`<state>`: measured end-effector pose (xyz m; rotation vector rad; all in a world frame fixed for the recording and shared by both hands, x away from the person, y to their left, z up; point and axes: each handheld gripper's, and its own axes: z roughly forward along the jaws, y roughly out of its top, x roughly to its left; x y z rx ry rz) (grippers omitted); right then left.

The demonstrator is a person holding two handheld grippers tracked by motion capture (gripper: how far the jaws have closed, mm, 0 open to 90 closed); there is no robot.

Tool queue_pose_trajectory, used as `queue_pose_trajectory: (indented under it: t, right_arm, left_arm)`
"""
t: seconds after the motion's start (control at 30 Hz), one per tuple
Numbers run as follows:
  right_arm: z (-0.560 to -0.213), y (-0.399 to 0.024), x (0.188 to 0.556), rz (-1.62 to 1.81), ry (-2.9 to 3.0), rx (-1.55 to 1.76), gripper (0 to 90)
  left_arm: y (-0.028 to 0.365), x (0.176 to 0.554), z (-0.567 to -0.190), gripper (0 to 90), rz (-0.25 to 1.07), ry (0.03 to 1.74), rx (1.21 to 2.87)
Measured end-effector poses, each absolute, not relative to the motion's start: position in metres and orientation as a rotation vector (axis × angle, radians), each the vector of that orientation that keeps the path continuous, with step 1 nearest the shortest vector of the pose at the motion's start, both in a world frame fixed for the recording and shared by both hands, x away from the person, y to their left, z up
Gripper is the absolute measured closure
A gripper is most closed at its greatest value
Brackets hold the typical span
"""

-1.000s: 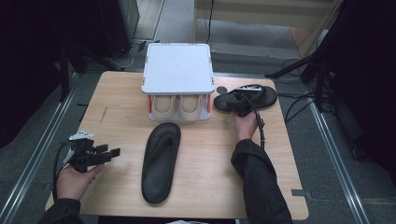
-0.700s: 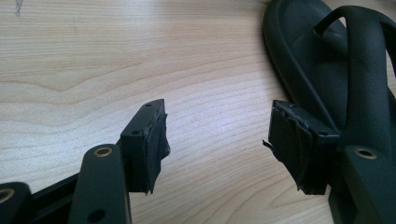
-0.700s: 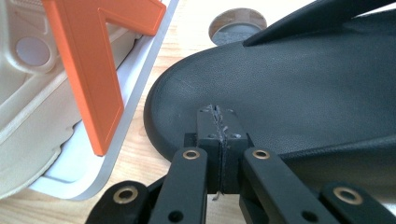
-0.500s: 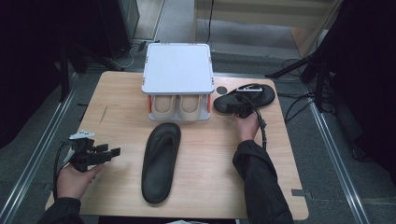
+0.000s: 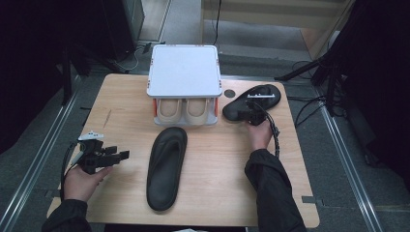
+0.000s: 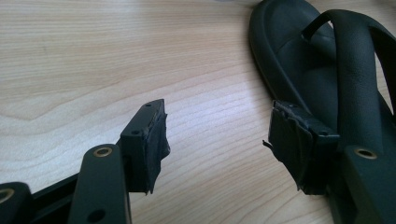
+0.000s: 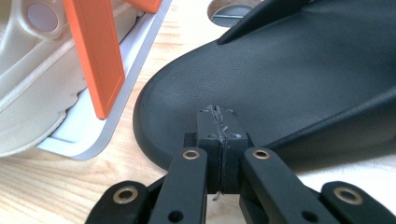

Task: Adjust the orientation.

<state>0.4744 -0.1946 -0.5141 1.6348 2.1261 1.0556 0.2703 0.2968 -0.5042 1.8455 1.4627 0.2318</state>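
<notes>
Wooden counter (image 5: 121, 111) carries everything here. Biggest thing on it is the white rack (image 5: 184, 71) at the far edge, with a beige pair of shoes (image 5: 183, 110) tucked under its top, between orange posts (image 7: 95, 51).

Next, the near sandal (image 5: 167, 166), black, lying lengthwise in the middle of the counter. It's just off the left gripper (image 5: 112, 157), out past its fingertips, not touching. In the left gripper view the sandal's strap (image 6: 355, 70) sits right behind one of the fingers (image 6: 147, 140), and those fingers are spread wide with only bare wood between them.

Then the far sandal (image 5: 251, 102), beside the rack. The right gripper (image 7: 219, 122) is right at its edge, fingers pressed flat together with nothing in between. Tips look like they touch the sandal's rim, but from this angle I honestly can't be sure whether they touch or sit just short of it.

Small round hole (image 5: 229, 93) in the counter, between rack and far sandal.
</notes>
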Motion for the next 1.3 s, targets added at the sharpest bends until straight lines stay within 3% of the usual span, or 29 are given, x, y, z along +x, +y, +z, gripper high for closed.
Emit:
queue_pose_trajectory:
  t: [1.3]
  right_arm:
    - [-0.513,-0.251,0.445,1.049,2.069,1.707,90.0]
  left_arm:
    - [0.269,0.301,-0.500,37.7,0.195,1.363,1.919]
